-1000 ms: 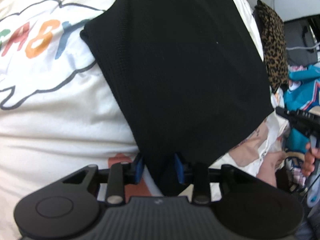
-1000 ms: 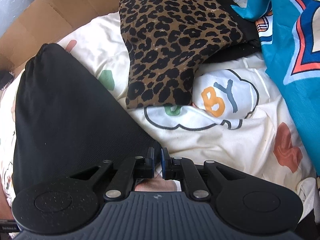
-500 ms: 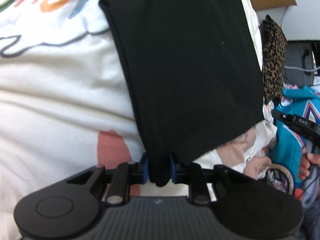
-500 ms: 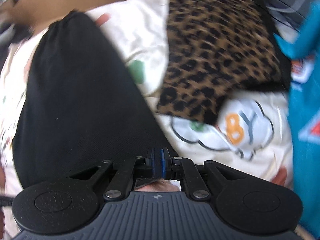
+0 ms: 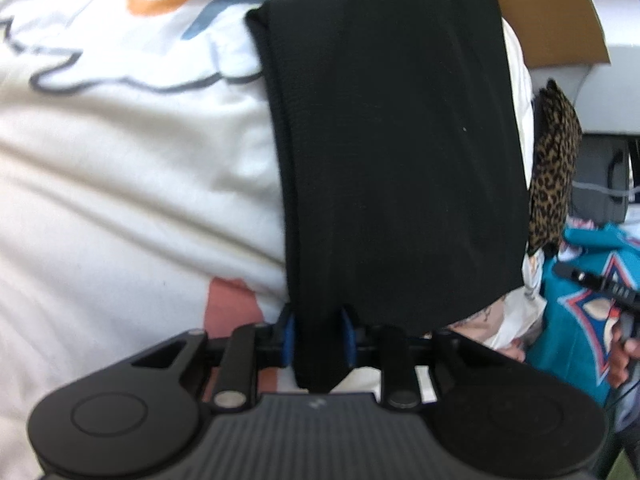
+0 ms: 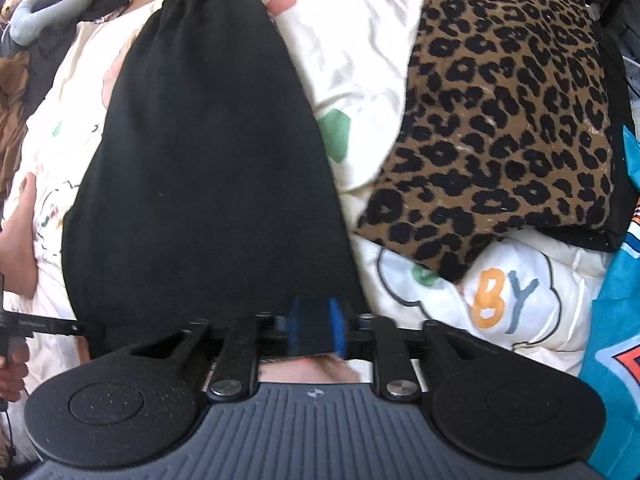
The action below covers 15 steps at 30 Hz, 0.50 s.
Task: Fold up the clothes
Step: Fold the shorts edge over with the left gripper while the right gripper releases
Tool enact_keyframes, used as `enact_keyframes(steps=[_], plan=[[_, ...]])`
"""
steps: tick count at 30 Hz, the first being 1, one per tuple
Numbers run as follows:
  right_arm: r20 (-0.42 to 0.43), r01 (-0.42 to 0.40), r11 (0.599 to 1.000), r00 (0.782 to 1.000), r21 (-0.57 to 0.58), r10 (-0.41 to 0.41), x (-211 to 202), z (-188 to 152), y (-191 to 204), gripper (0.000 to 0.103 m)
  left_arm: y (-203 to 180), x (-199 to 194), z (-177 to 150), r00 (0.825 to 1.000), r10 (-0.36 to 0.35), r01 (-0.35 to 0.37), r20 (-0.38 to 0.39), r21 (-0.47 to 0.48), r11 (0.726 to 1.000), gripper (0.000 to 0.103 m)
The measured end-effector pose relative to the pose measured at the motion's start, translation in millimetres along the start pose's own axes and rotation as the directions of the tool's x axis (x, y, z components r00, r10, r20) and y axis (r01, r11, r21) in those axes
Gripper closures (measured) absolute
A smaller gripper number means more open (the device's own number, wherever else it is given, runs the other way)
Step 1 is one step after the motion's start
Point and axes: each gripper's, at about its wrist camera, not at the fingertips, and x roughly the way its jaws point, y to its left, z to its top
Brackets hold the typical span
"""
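A black garment point(image 5: 400, 160) lies lengthwise on a white printed bedspread point(image 5: 120, 180). In the left wrist view its near corner passes down between the blue pads, and my left gripper point(image 5: 318, 336) is shut on it. In the right wrist view the same black garment point(image 6: 208, 168) stretches away to a gathered far end. Its near edge lies just beyond my right gripper point(image 6: 316, 332), whose blue pads are motion-blurred and stand parted. Whether they touch the cloth is unclear.
A leopard-print garment point(image 6: 504, 120) lies right of the black one on the bedspread point(image 6: 360, 40). A teal printed garment point(image 6: 616, 320) sits at the far right. Cardboard point(image 5: 552, 12) stands behind the bed. A hand point(image 6: 12, 368) holds the other tool at the left edge.
My right gripper's pads, pressed together on the garment's edge before, have moved apart. The left gripper closed on the corner a second ago and stays clamped. The garment now lies straighter.
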Motion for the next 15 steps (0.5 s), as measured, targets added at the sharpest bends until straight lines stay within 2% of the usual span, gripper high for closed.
enact_keyframes(steps=[7,11,15], plan=[[-0.001,-0.076,0.994,0.997,0.077,0.077,26,-12,-37,0.075,10,2,-7,0.998,-0.038,0.041,0.042,-0.091,0.995,0.079],[0.016,-0.135,0.978,0.991,0.160,0.134,45,-18,-58,0.075,8,4,-7,0.998,-0.038,0.042,0.056,-0.073,0.996,0.081],[0.024,-0.192,0.962,0.981,0.195,0.191,59,-21,-70,0.075,4,8,-4,0.997,-0.045,0.049,0.056,-0.063,0.997,0.081]])
